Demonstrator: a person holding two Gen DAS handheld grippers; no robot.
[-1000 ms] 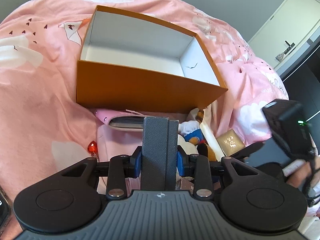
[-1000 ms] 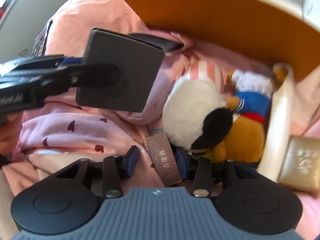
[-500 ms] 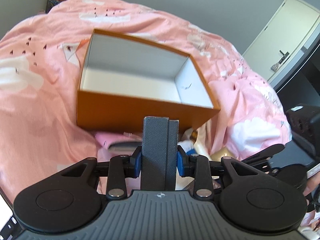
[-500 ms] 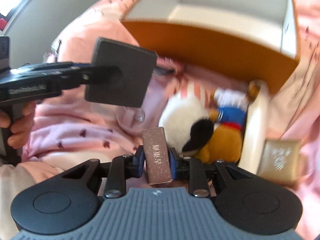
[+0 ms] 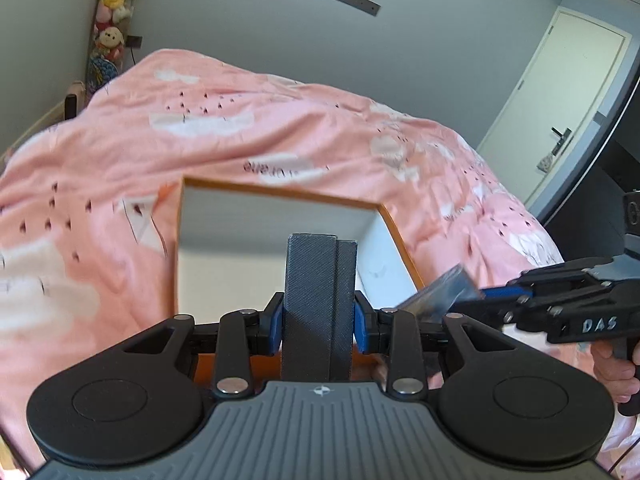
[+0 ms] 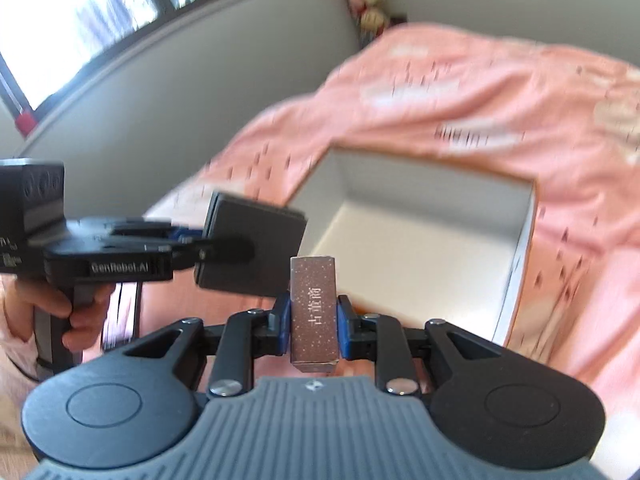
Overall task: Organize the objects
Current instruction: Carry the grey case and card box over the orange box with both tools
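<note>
An open orange box with a white inside (image 5: 276, 236) lies on the pink bedspread; it also shows in the right wrist view (image 6: 416, 240). My left gripper (image 5: 319, 316) is shut on a dark grey textured case (image 5: 319, 300), held upright over the box's near wall. The same case shows in the right wrist view (image 6: 252, 248), left of the box. My right gripper (image 6: 313, 320) is shut on a small brown speckled box with printed characters (image 6: 313, 312), held above the orange box's near edge. In the left wrist view the right gripper (image 5: 472, 294) comes in from the right, blurred.
The pink bedspread (image 5: 248, 128) rises behind the box. A grey wall, a white door (image 5: 560, 92) at the right and a column of plush toys (image 5: 112, 12) at the far left stand behind. A window (image 6: 100, 12) is at the upper left.
Both grippers have risen from the pile of toys and moved forward over the orange box. The right gripper closed on the small brown box and lifted it. The left kept its case.
</note>
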